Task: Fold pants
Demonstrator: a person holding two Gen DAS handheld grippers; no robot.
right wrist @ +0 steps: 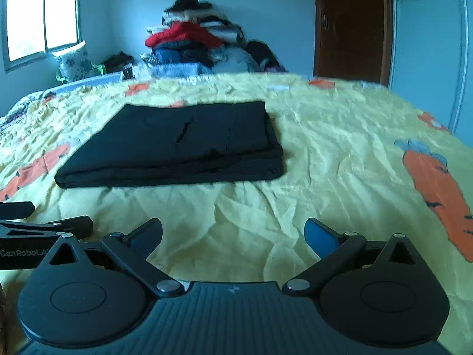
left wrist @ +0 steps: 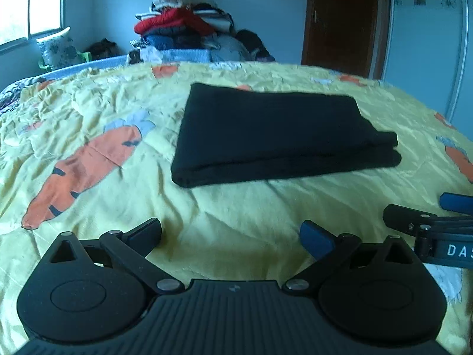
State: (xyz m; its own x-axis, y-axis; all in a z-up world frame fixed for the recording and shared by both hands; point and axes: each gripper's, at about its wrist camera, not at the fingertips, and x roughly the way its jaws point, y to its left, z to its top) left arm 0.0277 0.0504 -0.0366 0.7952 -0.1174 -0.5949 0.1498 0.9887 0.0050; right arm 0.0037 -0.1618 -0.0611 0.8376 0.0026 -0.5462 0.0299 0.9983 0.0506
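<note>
Tongs, left [left wrist: 230, 238] and right [right wrist: 233, 238], are held spread wide and empty nearest the lens, while further off the black pants [right wrist: 177, 145], judged soft, light and limp, are seen folded flat on the bed [right wrist: 340, 153], best pinched at the thick fold edge.

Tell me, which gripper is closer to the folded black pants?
Neither clearly; roughly level. The left gripper sits before the black pants' left part, the right gripper off their right end. Both jaws are open, short of the cloth.
</note>
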